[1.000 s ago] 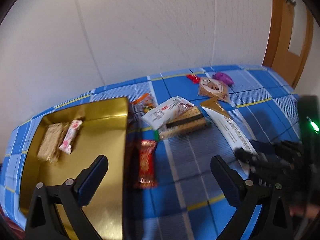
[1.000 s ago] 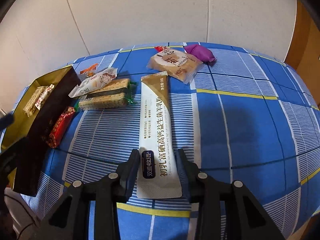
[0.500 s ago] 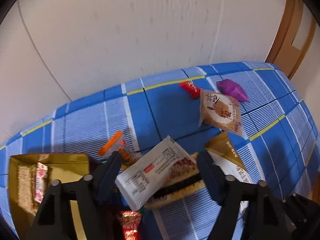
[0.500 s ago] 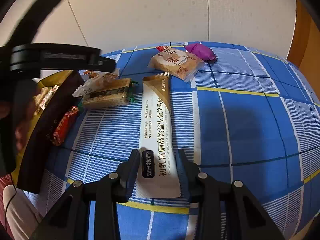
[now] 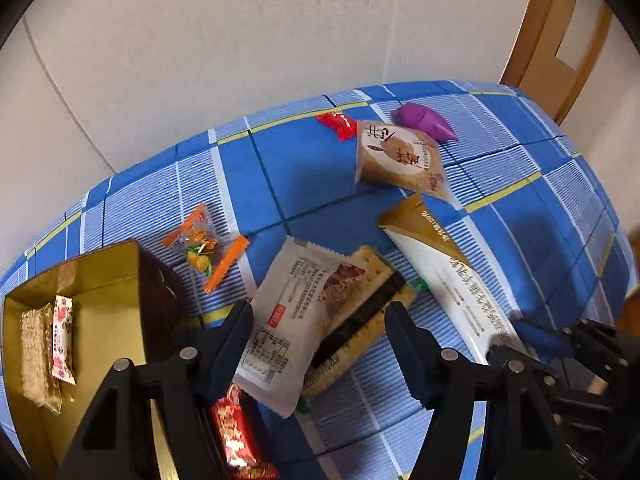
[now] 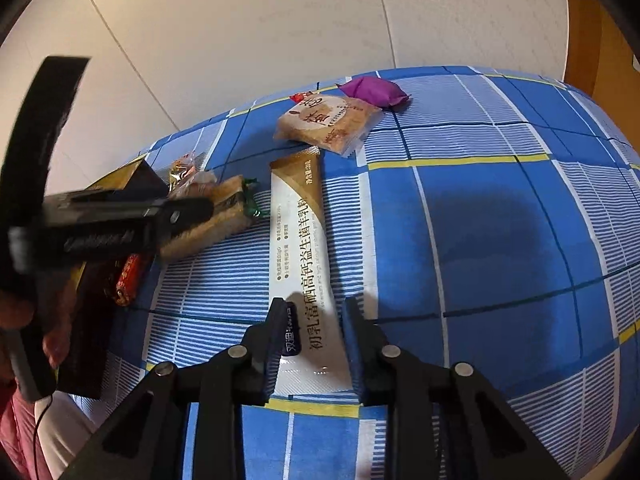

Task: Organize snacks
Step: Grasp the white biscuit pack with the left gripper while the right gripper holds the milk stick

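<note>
My left gripper (image 5: 320, 316) is open, its jaws on either side of a white snack packet (image 5: 288, 324) lying on a cracker pack (image 5: 360, 320). A gold box (image 5: 104, 320) at the left holds two wrapped bars (image 5: 44, 352). My right gripper (image 6: 314, 320) is closed on the near end of a long white-and-gold sachet (image 6: 304, 240), which lies on the blue checked cloth and also shows in the left wrist view (image 5: 448, 276). The left gripper's body (image 6: 112, 224) appears at the left of the right wrist view.
A red candy (image 5: 236, 444) lies beside the box. An orange-ended candy (image 5: 204, 248), a tan pastry packet (image 5: 400, 160), a purple pouch (image 5: 424, 124) and a small red wrapper (image 5: 338, 124) lie farther back. A white wall stands behind; a wooden door frame (image 5: 552, 36) at the right.
My left gripper has moved from beside the gold box forward and right, down over the white packet and cracker pack. My right gripper has stayed shut on the sachet's end.
</note>
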`<control>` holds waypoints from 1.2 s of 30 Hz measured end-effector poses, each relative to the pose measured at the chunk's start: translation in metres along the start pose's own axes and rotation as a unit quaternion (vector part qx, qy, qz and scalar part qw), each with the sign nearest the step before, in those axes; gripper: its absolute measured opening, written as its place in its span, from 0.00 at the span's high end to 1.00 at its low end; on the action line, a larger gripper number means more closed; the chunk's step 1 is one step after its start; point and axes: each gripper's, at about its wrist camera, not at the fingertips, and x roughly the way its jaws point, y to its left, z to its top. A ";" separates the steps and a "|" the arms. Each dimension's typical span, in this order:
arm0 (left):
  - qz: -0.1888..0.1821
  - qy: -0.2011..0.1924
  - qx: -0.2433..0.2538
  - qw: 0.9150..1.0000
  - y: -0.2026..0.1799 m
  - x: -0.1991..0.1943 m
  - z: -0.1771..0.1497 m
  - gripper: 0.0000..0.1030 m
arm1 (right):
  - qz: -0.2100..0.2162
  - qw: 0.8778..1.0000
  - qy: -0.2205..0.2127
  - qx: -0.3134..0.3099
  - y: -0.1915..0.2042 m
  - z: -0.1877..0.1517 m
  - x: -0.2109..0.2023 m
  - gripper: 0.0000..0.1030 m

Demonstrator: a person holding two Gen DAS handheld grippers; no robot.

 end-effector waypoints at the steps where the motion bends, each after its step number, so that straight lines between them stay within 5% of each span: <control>1: 0.003 -0.004 0.000 1.000 0.001 -0.002 0.001 0.27 | 0.001 1.000 -0.001 0.000 0.001 0.001 0.001 0.71; 3: 0.031 -0.006 0.012 0.999 0.005 -0.003 0.005 0.18 | -0.004 1.000 -0.005 -0.002 0.005 0.003 0.003 0.67; 7: 0.040 0.012 0.019 0.999 0.010 0.009 0.010 0.16 | -0.027 0.999 -0.010 -0.037 0.019 0.004 0.007 0.64; 11: 0.036 0.018 0.022 0.999 0.011 0.018 0.008 0.24 | -0.066 0.994 -0.015 -0.090 0.034 0.000 0.013 0.64; 15: -0.005 0.033 -0.004 0.999 0.012 0.016 0.004 0.40 | -0.059 0.994 -0.012 -0.091 0.029 0.000 0.013 0.67; 24: 0.026 0.030 0.040 0.998 -0.013 0.013 -0.014 0.39 | -0.045 0.997 -0.004 -0.064 0.016 -0.007 0.003 0.68; 36: -0.019 0.018 -0.060 0.998 0.008 0.016 0.002 0.37 | -0.051 0.996 -0.011 -0.068 0.019 -0.005 0.005 0.68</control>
